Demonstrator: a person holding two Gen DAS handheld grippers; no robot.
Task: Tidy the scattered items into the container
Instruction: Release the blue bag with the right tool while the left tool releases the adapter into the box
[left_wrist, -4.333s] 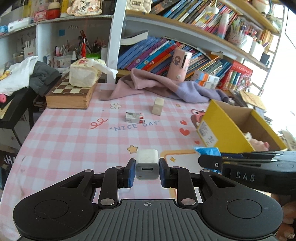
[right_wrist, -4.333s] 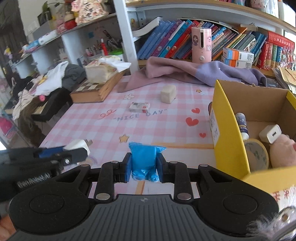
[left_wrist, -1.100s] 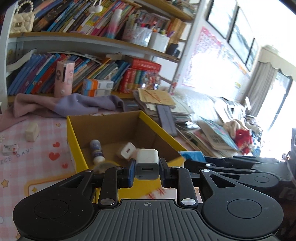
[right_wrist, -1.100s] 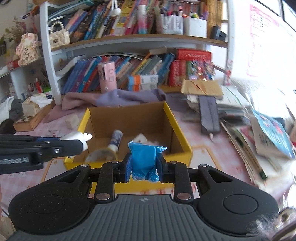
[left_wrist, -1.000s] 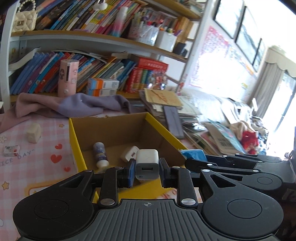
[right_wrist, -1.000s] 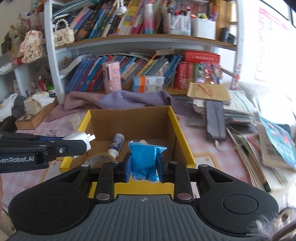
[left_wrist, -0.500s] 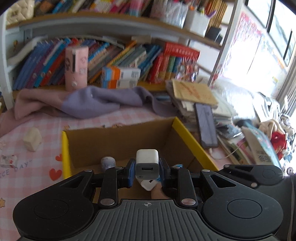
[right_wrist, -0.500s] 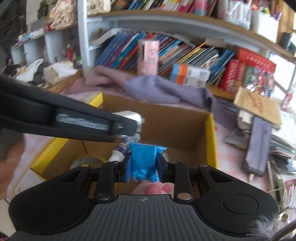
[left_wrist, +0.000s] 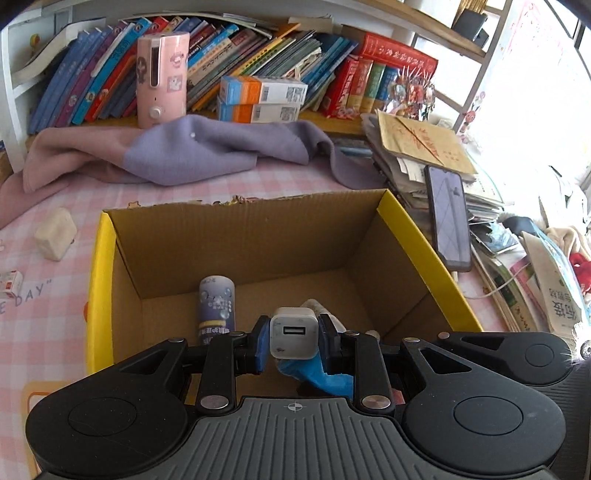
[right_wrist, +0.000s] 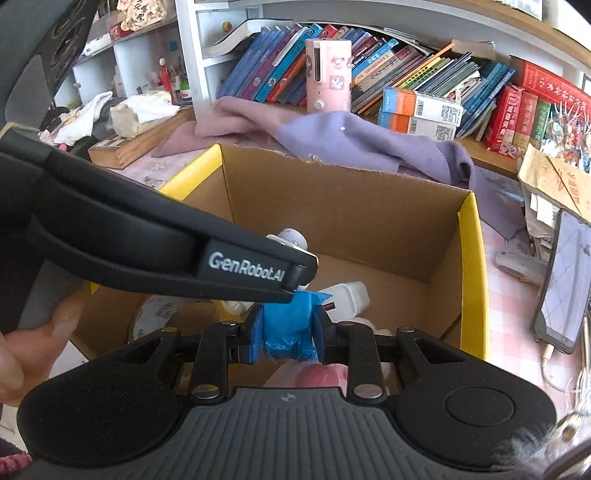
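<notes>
Now left claw (left_wrist: 293, 341) clamps white charger (left_wrist: 293, 338), port facing camera; right claw (right_wrist: 287, 332) clamps blue packet (right_wrist: 286, 328), upright, over box (left_wrist: 98, 280)

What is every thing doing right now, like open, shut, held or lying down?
Cardboard box: open on top.
Left gripper: shut on white charger, over the box.
Right gripper: shut on blue packet, over the box.
Small bottle: lying in the box.
Phone: screen dark, on the paper stack.
</notes>
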